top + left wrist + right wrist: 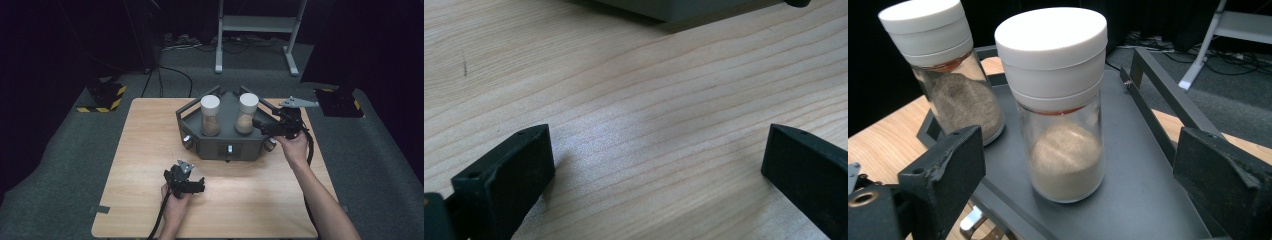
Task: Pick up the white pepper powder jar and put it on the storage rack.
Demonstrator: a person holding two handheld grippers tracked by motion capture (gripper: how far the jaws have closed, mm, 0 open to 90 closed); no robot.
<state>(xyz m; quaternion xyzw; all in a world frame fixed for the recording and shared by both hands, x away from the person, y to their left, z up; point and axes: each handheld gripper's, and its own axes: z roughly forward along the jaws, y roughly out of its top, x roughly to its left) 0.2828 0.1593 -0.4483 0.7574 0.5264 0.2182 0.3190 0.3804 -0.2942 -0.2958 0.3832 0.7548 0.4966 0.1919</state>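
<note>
Right tool (260,123): jaws spread wide, nothing between them yet, lined up on the nearer jar (1055,100) so the glass body sits in the gap ahead. Looks like an approach for a side grasp below the white lid. That jar (247,113) stands upright on the right half of the dark tray (225,145), part-filled with pale powder. The second jar (210,115), same build with darker contents, stands just beside it to the left, apart, leaving room for a jaw to pass.

Right forearm stretched forward from the lower right, hand wrapped on the tool's body at the tray's right corner, tool pointing left across the rail.

Left tool (200,186): jaws also wide apart, empty, held low over bare desk (634,110) in front of the tray. Likely parked out of the way. Left hand (175,200) close in to the person, wrist bent.
</note>
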